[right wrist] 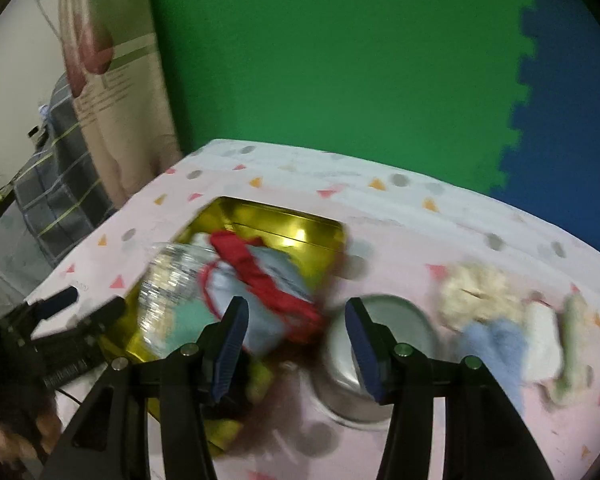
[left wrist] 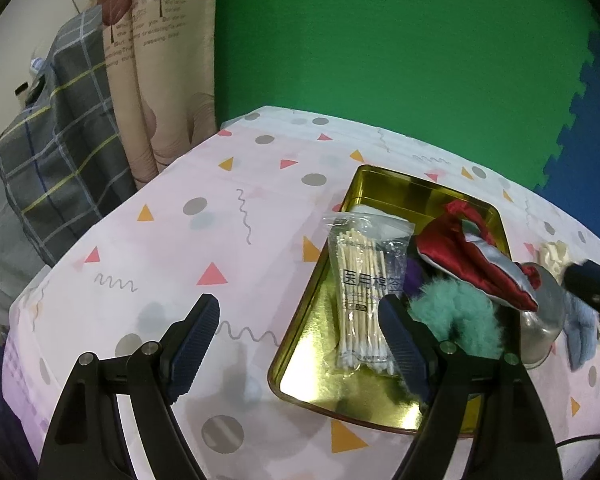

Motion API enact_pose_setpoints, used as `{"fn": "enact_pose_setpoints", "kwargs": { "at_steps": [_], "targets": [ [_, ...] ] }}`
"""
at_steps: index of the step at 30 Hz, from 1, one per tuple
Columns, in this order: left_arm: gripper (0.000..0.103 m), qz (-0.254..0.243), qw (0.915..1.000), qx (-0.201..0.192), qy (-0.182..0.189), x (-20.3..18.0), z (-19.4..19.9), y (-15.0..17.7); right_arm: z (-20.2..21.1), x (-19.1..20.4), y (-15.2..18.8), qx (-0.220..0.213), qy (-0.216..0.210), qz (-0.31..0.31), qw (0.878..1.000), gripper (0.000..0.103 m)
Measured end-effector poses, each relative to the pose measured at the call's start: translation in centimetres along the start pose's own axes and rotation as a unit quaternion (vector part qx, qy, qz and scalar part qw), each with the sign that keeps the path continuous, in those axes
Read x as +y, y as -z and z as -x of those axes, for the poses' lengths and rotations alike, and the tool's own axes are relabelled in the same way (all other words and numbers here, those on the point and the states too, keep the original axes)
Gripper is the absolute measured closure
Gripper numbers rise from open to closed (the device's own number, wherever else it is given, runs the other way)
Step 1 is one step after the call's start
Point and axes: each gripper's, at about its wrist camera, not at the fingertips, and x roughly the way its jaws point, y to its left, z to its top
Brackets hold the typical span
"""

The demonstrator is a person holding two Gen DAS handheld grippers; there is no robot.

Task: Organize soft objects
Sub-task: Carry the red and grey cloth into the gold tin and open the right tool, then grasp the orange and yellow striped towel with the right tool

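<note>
A gold tin tray (left wrist: 380,184) lies on the patterned tablecloth. It holds a bag of cotton swabs (left wrist: 364,292), a red and silver cloth pouch (left wrist: 468,264), a teal fluffy piece (left wrist: 456,320) and something purple (left wrist: 412,276). My left gripper (left wrist: 298,308) is open over the tray's left edge, holding nothing. In the blurred right wrist view my right gripper (right wrist: 296,308) is open, with nothing pressed between its pads. The red pouch (right wrist: 260,272) lies in the tray (right wrist: 276,220) just beyond it. Cream (right wrist: 476,292), blue (right wrist: 496,344), white (right wrist: 544,344) and pale green (right wrist: 576,340) soft pieces lie to its right.
A steel bowl (right wrist: 404,320) stands upside down right of the tray, seen also as the steel bowl (left wrist: 544,320) in the left wrist view. A green and blue foam mat stands behind the table. Curtains and a checked blanket (left wrist: 60,140) are at the left.
</note>
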Motion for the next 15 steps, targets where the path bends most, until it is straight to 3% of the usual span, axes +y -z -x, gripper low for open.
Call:
{"fn": "enact_pose_setpoints", "kwargs": {
  "at_steps": [7, 15],
  "targets": [
    [0.024, -0.023, 0.9997, -0.004, 0.010, -1.5, 0.5, 0.4, 3.7, -9.6, 2.7, -0.004, 0.084, -0.046, 0.995, 0.051],
    [0.023, -0.052, 0.9974, -0.015, 0.047, -3.6, 1.6, 0.7, 4.6, -20.1, 5.9, 0.013, 0.167, -0.116, 0.979, 0.051]
  ]
}}
